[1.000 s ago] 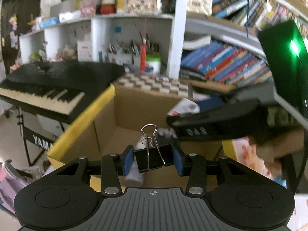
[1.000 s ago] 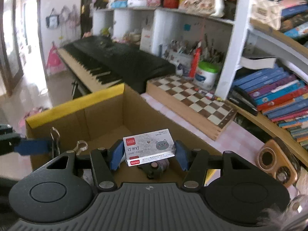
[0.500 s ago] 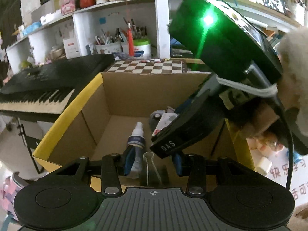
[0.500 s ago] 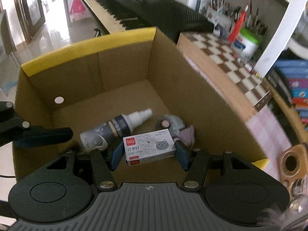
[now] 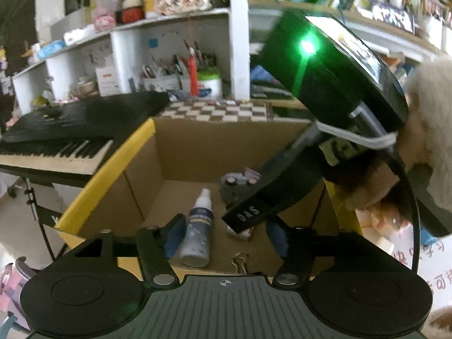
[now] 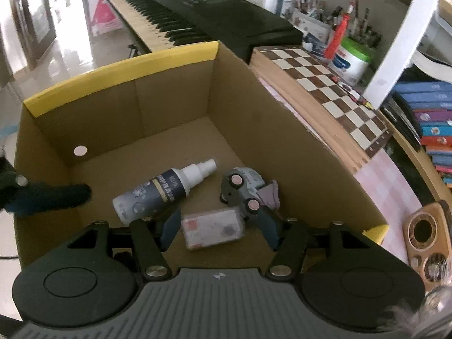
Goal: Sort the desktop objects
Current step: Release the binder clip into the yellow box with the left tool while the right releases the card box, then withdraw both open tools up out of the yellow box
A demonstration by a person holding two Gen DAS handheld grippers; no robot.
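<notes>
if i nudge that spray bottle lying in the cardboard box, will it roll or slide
Probably roll: the spray bottle lies on its side and its body looks round. It would likely curve, since the white nozzle end is narrower. It looks like light plastic, so a small nudge should do.

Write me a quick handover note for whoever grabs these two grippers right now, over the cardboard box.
Left gripper: jaws opening, nothing between them; the binder clip lies loose on the floor of the cardboard box, just below the gripper.
Right gripper: jaws opening; the staple box lies between the fingers, pads not pressing on it.
Also in the box: spray bottle on its side and a grey tape dispenser.
Done: clip and staples delivered into the box.
Left: lift both grippers clear, then fetch whatever remains on the desk; none of that shows in these views.
</notes>
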